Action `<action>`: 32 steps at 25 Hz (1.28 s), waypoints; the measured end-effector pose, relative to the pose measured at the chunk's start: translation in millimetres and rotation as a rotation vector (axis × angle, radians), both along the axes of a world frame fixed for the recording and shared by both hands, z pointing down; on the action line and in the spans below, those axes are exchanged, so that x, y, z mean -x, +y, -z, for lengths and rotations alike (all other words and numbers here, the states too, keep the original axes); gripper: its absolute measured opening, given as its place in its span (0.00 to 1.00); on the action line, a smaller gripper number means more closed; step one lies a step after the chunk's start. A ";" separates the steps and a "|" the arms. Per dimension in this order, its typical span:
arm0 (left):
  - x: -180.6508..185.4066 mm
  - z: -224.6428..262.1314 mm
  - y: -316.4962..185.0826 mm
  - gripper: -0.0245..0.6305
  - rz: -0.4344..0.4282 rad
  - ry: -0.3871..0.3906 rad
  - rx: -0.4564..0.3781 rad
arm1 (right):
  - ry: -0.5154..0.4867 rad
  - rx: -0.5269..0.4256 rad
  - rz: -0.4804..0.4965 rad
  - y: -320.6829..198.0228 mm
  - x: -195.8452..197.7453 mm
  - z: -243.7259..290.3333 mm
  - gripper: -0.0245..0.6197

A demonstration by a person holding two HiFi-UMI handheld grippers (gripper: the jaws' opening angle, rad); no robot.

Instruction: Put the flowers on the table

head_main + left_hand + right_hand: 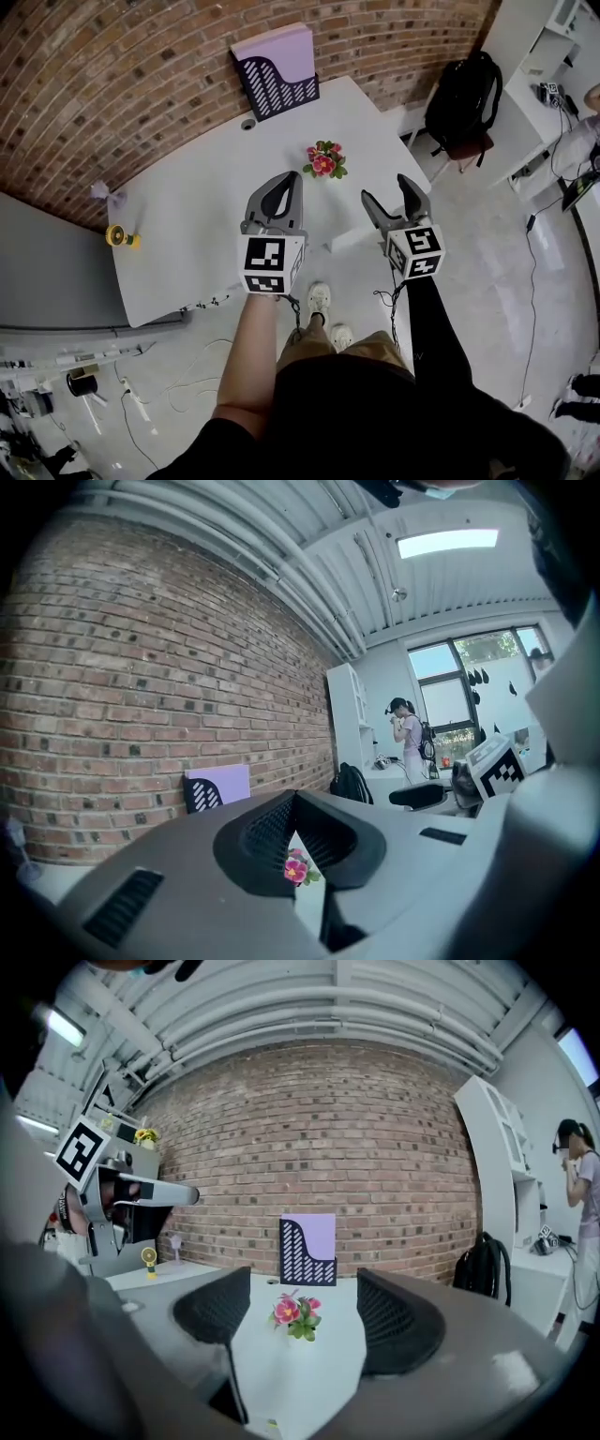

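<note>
**Left gripper** point(289, 178): The two grey jaws meet at their tips, and only a loop-shaped opening remains behind the contact point. Nothing is gripped. The gripper is held above the near edge of the white, round-cornered desk point(197, 216), pointing toward the wall.

**Right gripper** point(386, 190): The jaws stand wide apart and hold nothing. This gripper is just beside the left gripper and level with it, off the near right corner of the desk.

**Task item:** The small bunch of pink and red flowers with green leaves point(324, 159) rests on the desk surface, right of centre. It lies ahead of both grippers and apart from each.
- In the right gripper view, the flowers appear centred in the gap between the parted jaws but well beyond them.
- In the left gripper view, part of the bunch shows through the loop below the closed tips.

**Surroundings:**
- A black slotted file holder with a lilac sheet point(275, 73) stands at the far edge of the desk, behind the flowers. It is against the red brick wall point(122, 84).
- A small yellow fan point(119, 236) stands at the left end of the desk.
- A small lilac object point(108, 194) is near the fan. Its type cannot be made out.
- A black backpack point(464, 94) sits to the right of the desk.
- A person point(408, 733) stands in the background near a window.
</note>
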State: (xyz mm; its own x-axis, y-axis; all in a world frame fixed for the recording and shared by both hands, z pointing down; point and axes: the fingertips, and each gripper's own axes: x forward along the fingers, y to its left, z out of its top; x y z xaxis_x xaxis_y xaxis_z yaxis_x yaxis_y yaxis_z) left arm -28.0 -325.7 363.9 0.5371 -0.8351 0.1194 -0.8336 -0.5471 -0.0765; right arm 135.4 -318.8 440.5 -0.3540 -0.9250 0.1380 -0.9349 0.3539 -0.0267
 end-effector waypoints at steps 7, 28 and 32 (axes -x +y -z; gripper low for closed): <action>-3.1 17.7 52.3 0.05 0.028 0.024 -0.012 | 0.010 -0.050 0.040 47.3 -14.6 31.5 0.58; 19.5 43.6 110.4 0.05 0.059 0.041 -0.060 | -0.003 -0.185 0.084 97.0 13.7 89.4 0.58; 19.3 42.2 116.2 0.05 0.061 0.035 -0.066 | -0.011 -0.192 0.104 104.1 16.5 88.2 0.58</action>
State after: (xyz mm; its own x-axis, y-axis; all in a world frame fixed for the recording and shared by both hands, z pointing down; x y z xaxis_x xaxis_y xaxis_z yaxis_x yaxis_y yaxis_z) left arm -47.3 -209.5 321.7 0.4880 -0.8717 0.0451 -0.8679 -0.4901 -0.0812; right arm 118.9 -214.7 352.4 -0.4494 -0.8924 -0.0412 -0.8932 0.4479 0.0408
